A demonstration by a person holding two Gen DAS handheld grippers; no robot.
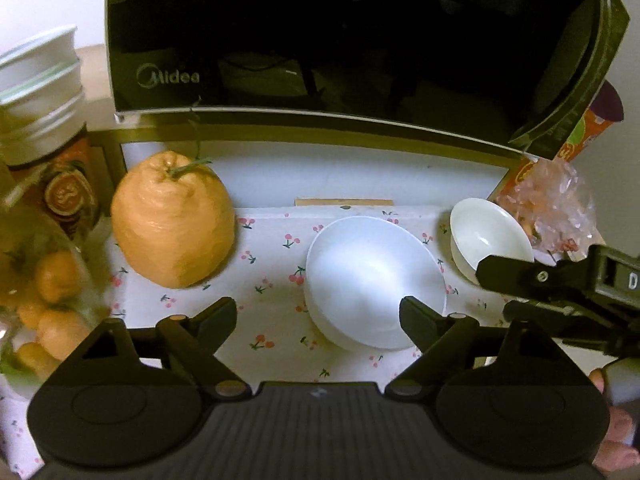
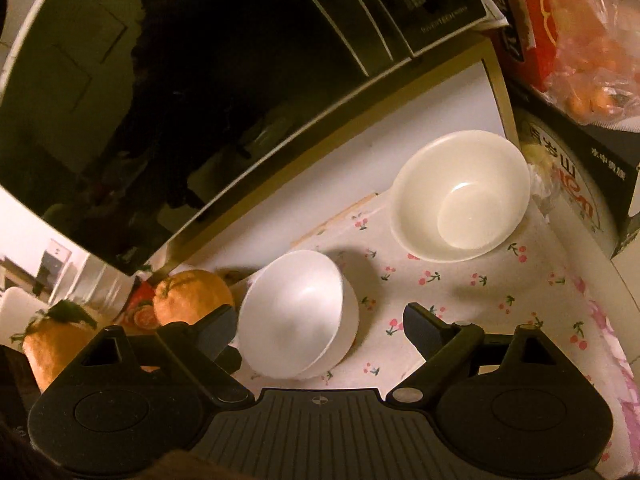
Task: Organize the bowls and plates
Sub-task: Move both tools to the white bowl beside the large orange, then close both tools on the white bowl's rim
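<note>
Left gripper [image 1: 320, 314] jaws wide apart, nothing gripped; white bowl [image 1: 374, 280] just ahead, its near rim by one fingertip. Right gripper [image 2: 320, 322] jaws also spread, empty; cream bowl [image 2: 460, 194] farther ahead on cherry-print surface [image 1: 272, 264], orange fruit [image 1: 172, 220] off to side.

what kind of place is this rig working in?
Most likely a home kitchen counter or shelf. A Midea microwave stands at the back, two white bowls sit on a cherry-print cloth, and a large citrus fruit and snack packaging crowd the sides.
</note>
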